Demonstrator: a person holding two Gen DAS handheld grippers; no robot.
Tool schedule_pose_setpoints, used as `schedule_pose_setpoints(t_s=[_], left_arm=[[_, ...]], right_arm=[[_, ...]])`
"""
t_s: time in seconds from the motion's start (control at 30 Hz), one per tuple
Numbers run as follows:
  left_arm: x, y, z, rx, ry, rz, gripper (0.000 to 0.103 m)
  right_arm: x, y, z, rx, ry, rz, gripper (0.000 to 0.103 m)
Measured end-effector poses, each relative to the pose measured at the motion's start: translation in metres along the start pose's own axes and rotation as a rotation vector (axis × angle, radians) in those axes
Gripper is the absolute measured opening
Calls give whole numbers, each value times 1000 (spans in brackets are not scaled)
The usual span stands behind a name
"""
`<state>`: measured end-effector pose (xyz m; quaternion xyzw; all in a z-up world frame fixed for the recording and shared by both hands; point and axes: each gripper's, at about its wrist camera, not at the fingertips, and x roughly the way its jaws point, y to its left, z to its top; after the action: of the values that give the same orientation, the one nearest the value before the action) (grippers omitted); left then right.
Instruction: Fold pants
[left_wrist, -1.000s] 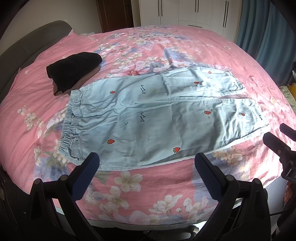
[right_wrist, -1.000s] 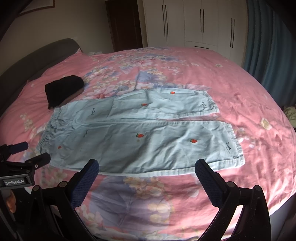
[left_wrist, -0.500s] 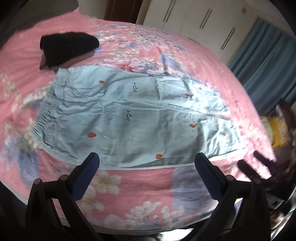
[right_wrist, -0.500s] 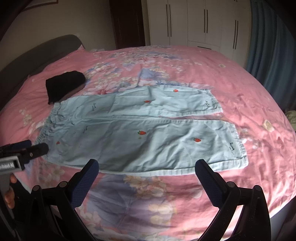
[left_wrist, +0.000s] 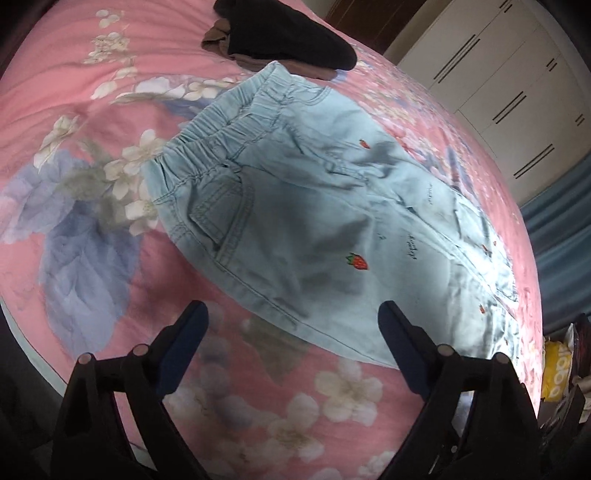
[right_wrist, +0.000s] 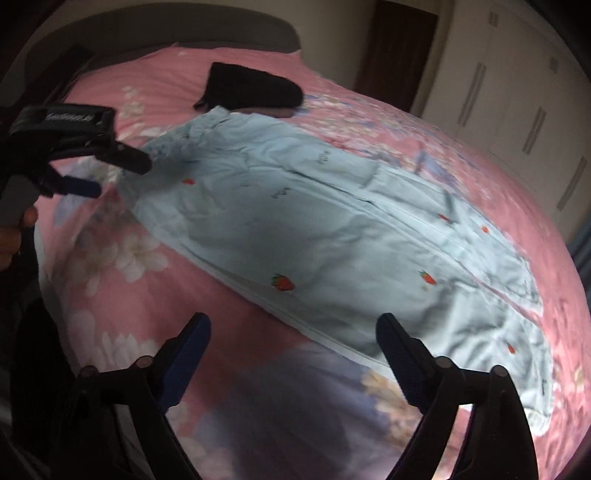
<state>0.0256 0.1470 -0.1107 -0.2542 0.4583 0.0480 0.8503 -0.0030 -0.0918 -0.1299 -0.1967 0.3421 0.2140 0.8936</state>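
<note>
Light blue denim pants (left_wrist: 314, 206) with small strawberry patches lie flat on the pink floral bed cover, waistband to the left, both legs running to the right (right_wrist: 332, 236). My left gripper (left_wrist: 291, 332) is open and empty, low over the near edge of the pants by the hip pocket. It also shows in the right wrist view (right_wrist: 118, 173), open beside the waistband. My right gripper (right_wrist: 291, 339) is open and empty, low over the near side seam at mid-leg.
A dark folded garment (left_wrist: 288, 33) lies on the bed cover (left_wrist: 74, 92) just beyond the waistband, also in the right wrist view (right_wrist: 251, 88). White wardrobes (left_wrist: 498, 74) and a blue curtain stand behind the bed. A yellow bag (left_wrist: 557, 373) sits off the bed's right side.
Both grippers have dropped closer to the bed and tilted. The left one has moved toward the waistband corner, the right one toward the near seam. The pants have not moved.
</note>
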Motion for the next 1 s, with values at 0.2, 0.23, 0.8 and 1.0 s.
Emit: schedule_pose_setpoints(t_s=[0.2,0.23,0.8,1.0], left_arm=[[27,10,11,3,5,42,62],[28,10,14,9,-2,50,55],[22,4,19,107,-70,90,23],[10,3,13,122,-80,101,23]], right_arm=[[29,35,8,-182,-19,-12,65],[31,35,11,-189,-28,-7,61],[34,46,23,-136,-54,96,11],[21,42,27,-121,-63,128,8]])
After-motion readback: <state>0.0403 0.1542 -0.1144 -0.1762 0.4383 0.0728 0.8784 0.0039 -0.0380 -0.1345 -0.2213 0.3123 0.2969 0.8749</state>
